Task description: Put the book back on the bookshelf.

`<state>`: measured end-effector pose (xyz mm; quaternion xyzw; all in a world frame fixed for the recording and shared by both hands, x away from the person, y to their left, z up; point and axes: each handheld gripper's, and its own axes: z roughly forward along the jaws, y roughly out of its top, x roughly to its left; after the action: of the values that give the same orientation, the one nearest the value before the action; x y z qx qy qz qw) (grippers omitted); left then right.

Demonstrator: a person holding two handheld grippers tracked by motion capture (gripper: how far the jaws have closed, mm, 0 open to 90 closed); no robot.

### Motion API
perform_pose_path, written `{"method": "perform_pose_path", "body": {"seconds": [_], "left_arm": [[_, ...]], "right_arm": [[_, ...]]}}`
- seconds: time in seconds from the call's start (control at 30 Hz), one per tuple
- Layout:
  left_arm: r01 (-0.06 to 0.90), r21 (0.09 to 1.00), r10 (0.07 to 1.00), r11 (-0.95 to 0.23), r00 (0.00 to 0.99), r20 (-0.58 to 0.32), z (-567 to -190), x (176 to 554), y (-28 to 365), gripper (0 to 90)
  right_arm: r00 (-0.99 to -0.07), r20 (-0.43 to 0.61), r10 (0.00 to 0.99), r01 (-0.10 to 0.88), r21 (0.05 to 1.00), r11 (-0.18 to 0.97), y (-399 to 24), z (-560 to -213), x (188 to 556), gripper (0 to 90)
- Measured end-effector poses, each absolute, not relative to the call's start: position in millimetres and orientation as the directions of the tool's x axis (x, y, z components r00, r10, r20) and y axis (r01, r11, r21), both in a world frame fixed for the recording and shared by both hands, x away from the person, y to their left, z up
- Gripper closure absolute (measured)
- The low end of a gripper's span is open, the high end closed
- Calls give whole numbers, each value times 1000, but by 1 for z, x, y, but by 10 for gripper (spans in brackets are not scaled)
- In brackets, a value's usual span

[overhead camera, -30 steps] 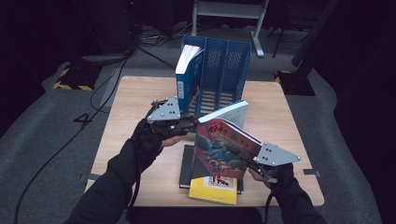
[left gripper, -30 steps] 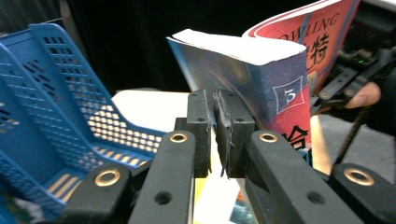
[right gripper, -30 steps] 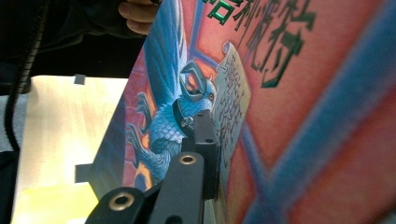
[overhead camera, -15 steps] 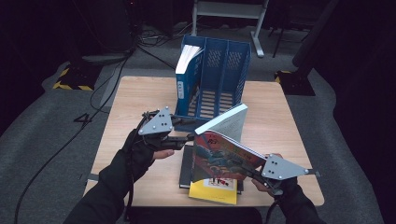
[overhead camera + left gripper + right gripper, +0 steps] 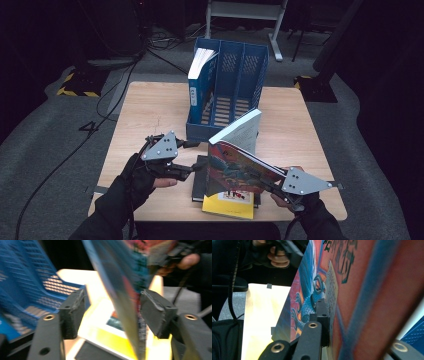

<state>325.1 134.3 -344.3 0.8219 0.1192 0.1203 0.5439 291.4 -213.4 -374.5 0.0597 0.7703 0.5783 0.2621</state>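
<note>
dark floor and trailing cables surround a pale wooden counter, with a blue file rack standing toward its far edge.

right claw, near the counter's front right corner, is clamped on the colourful book; in the right gripper view one black pad lies flat against the cover near its lower edge, so the book hangs from that one grip, tilted, spine side up toward the rack. left claw sits just beside the book's left edge, near the middle of the front half of the counter. its jaws have just been opening, and in the left gripper view the book's edge stands between them, close to the right pad, with the left pad well apart from it; no squeeze on it that i can see.

the book looks like a thick paperback: moderately heavy, its block stiff enough to stay flat, but the glossy cover is likely slippery and could bend or crease if pinched at a corner alone. best hold, i judge, is across the full thickness near the spine, pads flat on both covers, so the pages cannot fan open.

below it lie a dark book and a yellow book at the front edge. another white-and-blue book stands in the rack's left slot.
</note>
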Motion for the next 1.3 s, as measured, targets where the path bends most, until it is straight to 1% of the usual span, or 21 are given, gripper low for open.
{"method": "perform_pose_path", "body": {"seconds": [0.07,0.13,0.2,0.37,0.57,0.6,0.7,0.77,0.83,0.87,1.03,1.07,1.3], "left_arm": [[66,918,311,-392,948,65,-349,323,128,335],[77,918,289,-388,956,42,-355,321,117,319],[76,918,283,-388,958,41,-360,321,108,314],[87,936,262,-341,965,5,-365,332,89,310],[67,951,253,-302,967,12,-360,340,81,364],[58,952,258,-299,966,22,-358,340,79,390],[51,955,254,-291,967,26,-354,343,76,399],[38,958,257,-283,966,38,-352,343,76,429],[31,961,254,-275,966,42,-349,343,76,473],[24,961,251,-275,967,48,-348,343,77,506],[8,961,253,-278,965,65,-342,343,79,612],[6,960,255,-280,964,69,-341,343,78,625],[-4,946,270,-323,958,96,-335,342,74,672]], "right_arm": [[-856,-334,394,-210,922,324,-213,-375,291,880],[-857,-333,394,-209,923,324,-213,-375,290,880],[-857,-335,391,-211,922,325,-213,-375,290,879],[-861,-337,382,-218,922,321,-213,-375,289,879],[-864,-340,372,-222,919,325,-214,-374,288,875],[-861,-346,372,-227,917,329,-214,-374,288,873],[-858,-349,377,-224,915,336,-215,-374,288,864],[-856,-346,384,-218,915,339,-217,-374,289,849],[-851,-344,397,-212,916,341,-219,-375,290,808],[-849,-338,406,-201,918,342,-221,-376,291,801],[-840,-310,446,-167,929,330,-231,-378,295,744],[-833,-312,457,-165,929,332,-234,-377,295,733],[-829,-292,476,-143,935,325,-241,-379,297,736]]}}
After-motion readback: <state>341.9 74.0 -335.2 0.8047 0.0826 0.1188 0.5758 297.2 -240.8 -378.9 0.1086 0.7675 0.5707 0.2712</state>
